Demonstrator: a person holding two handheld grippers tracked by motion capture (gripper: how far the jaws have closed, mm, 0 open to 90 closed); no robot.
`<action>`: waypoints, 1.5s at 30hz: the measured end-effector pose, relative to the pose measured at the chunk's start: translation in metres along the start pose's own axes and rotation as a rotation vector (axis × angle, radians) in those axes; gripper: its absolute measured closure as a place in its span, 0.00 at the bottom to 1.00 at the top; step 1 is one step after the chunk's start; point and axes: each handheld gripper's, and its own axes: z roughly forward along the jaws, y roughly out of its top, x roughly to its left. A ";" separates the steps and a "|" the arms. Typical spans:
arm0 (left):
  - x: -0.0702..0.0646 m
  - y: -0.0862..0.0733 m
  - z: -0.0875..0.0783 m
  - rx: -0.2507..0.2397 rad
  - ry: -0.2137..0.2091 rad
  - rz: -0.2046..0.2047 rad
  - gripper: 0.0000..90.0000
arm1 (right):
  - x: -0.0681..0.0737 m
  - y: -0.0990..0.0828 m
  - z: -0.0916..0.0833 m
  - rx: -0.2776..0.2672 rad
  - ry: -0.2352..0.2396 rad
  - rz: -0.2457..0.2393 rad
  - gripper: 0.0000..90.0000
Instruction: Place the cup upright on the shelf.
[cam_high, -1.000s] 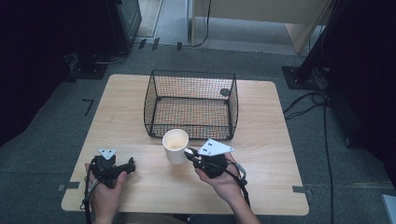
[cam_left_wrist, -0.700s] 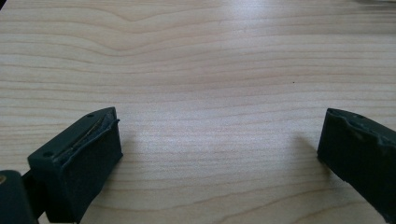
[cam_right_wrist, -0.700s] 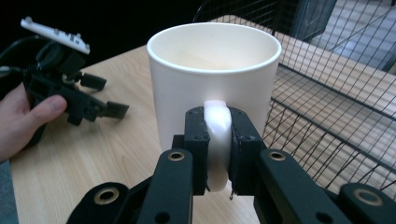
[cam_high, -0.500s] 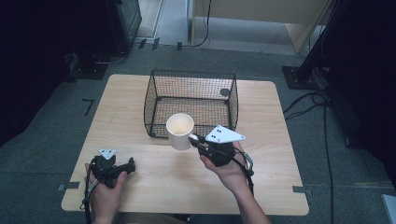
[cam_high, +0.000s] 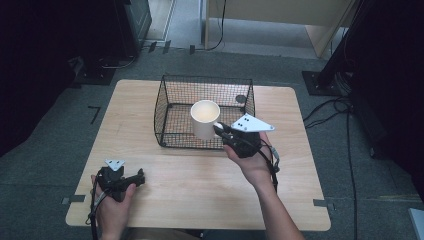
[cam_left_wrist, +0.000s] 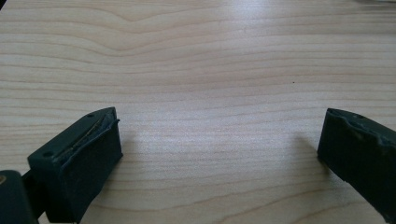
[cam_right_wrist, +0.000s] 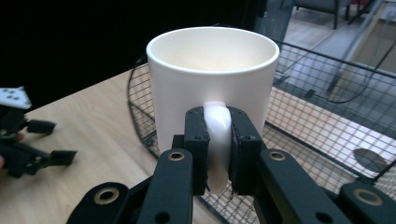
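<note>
A white mug (cam_high: 204, 119) hangs upright in the air over the front part of a black wire basket (cam_high: 170, 95). My right gripper (cam_high: 223, 131) is shut on the mug's handle (cam_right_wrist: 217, 135), which shows squeezed between its two black jaws, with the mug (cam_right_wrist: 212, 79) just beyond them. The basket (cam_right_wrist: 327, 126) lies below and behind the mug. My left gripper (cam_high: 139, 177) rests low near the table's front left corner, held in a hand. Its jaws stand wide apart over bare wood (cam_left_wrist: 210, 93), with nothing between them.
A small dark round object (cam_high: 241, 99) lies inside the basket at its back right corner. The wooden table (cam_high: 300, 165) has bare room in front of the basket and to both sides. Cables and dark equipment stands sit on the grey floor around the table.
My right gripper has lifted the mug off the table and carried it away from the person, up over the basket's front edge. The left gripper has stayed put.
</note>
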 end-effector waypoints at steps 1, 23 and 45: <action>0.000 0.000 0.000 0.000 0.000 0.000 0.00 | -0.002 0.000 0.001 -0.001 -0.007 0.006 0.90; 0.000 0.000 0.000 0.001 0.001 0.003 0.00 | -0.041 -0.009 0.053 0.076 -0.119 0.051 0.90; 0.000 0.000 0.000 0.001 0.000 0.001 0.00 | -0.063 -0.030 0.098 0.265 -0.149 0.108 0.90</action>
